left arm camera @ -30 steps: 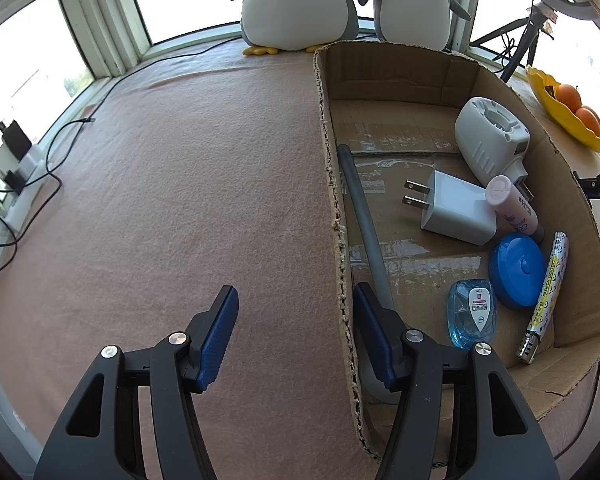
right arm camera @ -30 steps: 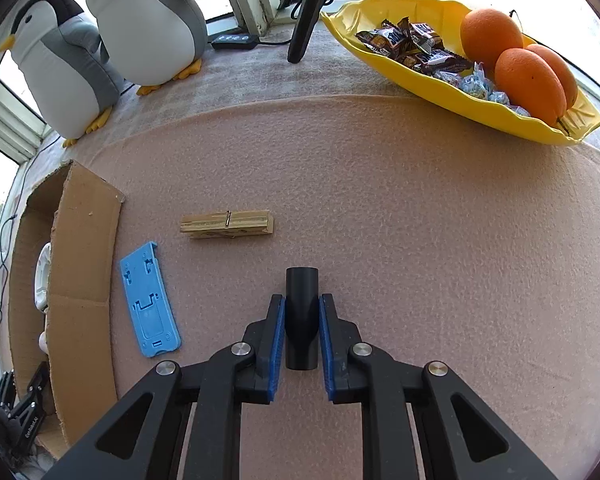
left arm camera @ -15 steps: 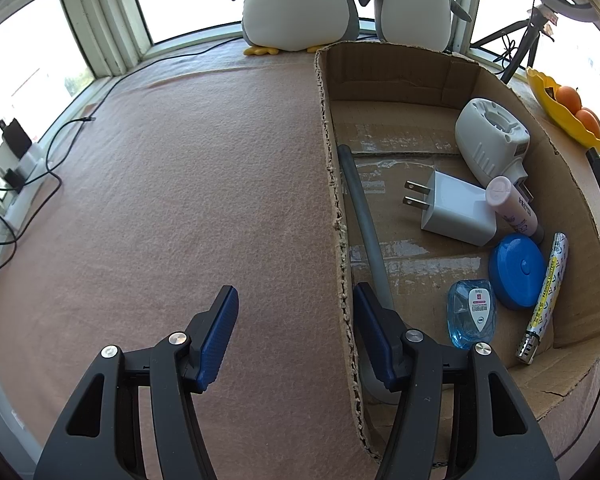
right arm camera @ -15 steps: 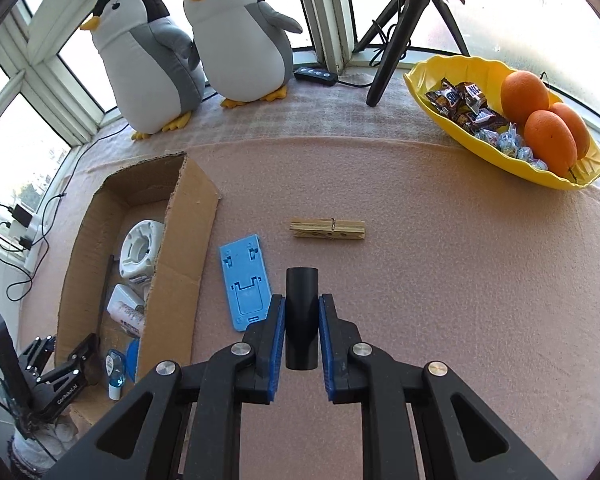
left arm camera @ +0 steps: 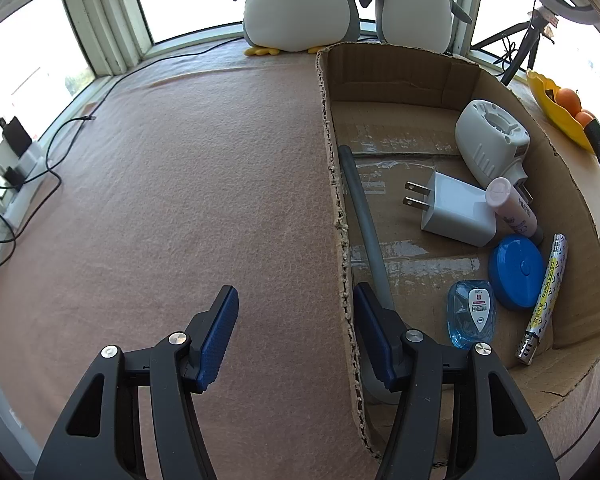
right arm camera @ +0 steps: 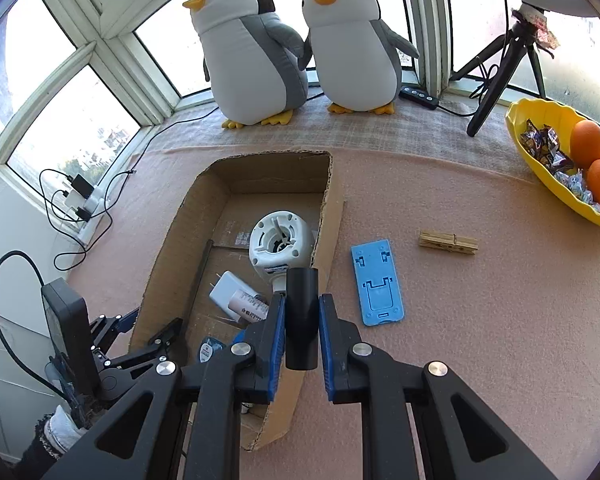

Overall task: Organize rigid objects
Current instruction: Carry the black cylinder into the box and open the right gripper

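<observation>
My right gripper (right arm camera: 302, 299) is shut on a short black tube (right arm camera: 301, 320) and hangs over the right wall of the open cardboard box (right arm camera: 332, 216). On the pink mat to its right lie a blue phone stand (right arm camera: 376, 282) and a wooden clothespin (right arm camera: 448, 242). My left gripper (left arm camera: 294, 290) is open and straddles the box's left wall (left arm camera: 332, 160), one finger inside and one outside. Inside the box are a white charger (left arm camera: 456, 212), a white round device (left arm camera: 490, 136), a pink tube (left arm camera: 512, 208), a blue lid (left arm camera: 516, 272), a clear blue bottle (left arm camera: 472, 314), a patterned lighter (left arm camera: 544, 300) and a grey rod (left arm camera: 364, 216).
A yellow bowl (right arm camera: 540, 184) with oranges and sweets sits at the right edge. Two plush penguins (right arm camera: 252, 52) and a black tripod (right arm camera: 496, 80) stand along the window. Cables and a power strip (left arm camera: 16, 152) lie at the mat's left edge.
My right gripper has risen and swung left with the black tube, from above the bare mat to above the box's right wall. The left gripper has not moved.
</observation>
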Action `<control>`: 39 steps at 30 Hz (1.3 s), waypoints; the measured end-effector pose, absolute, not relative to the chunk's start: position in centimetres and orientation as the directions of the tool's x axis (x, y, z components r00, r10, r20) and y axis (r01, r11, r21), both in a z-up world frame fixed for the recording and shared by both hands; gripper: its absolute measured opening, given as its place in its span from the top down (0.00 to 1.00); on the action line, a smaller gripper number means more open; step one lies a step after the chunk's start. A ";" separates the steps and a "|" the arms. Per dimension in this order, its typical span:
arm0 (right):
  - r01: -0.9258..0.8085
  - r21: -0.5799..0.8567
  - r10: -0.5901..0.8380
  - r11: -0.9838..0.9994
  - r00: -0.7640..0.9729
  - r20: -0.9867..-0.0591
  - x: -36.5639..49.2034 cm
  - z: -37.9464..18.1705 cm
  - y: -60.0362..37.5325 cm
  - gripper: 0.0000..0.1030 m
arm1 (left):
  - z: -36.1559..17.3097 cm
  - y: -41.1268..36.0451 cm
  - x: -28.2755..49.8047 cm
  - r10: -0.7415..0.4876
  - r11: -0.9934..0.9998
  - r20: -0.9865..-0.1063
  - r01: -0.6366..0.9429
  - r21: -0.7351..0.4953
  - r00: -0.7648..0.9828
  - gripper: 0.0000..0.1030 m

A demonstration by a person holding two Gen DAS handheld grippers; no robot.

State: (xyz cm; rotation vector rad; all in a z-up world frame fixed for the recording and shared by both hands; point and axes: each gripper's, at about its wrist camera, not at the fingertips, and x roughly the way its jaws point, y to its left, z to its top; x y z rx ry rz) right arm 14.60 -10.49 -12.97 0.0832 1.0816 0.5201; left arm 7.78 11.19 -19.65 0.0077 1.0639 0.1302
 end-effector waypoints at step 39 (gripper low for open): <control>-0.473 0.303 0.474 0.827 0.298 -0.829 12.3 -14.6 -3.6 0.48 | -19.8 11.2 7.7 0.109 0.992 -0.870 -0.106 0.065 0.481 0.42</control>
